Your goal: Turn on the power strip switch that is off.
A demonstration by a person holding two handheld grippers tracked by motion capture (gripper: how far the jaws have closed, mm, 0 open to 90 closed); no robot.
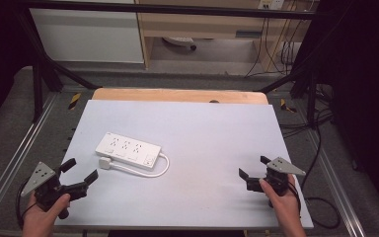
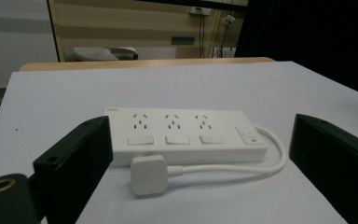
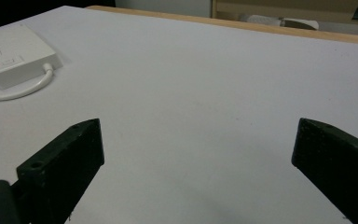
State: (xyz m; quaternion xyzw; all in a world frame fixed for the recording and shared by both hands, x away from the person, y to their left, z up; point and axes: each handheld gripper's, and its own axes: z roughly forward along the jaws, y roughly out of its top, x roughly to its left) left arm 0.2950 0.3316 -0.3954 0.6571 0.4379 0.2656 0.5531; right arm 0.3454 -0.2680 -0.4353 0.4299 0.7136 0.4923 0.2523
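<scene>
A white power strip [image 1: 128,148] lies left of centre on the table [image 1: 217,128], its plug [image 1: 105,162] beside it (cord looped), at one o'clock from the left gripper [image 1: 82,172], jaws spread. The right gripper [image 1: 253,167], also spread, hovers near the right edge, with bare table between.

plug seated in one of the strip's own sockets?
No. In the left gripper view the white plug lies flat on the table in front of the power strip, and all three sockets are empty.

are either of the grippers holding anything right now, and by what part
Nothing is held. The left gripper and right gripper are both open, apart from the power strip.
</scene>
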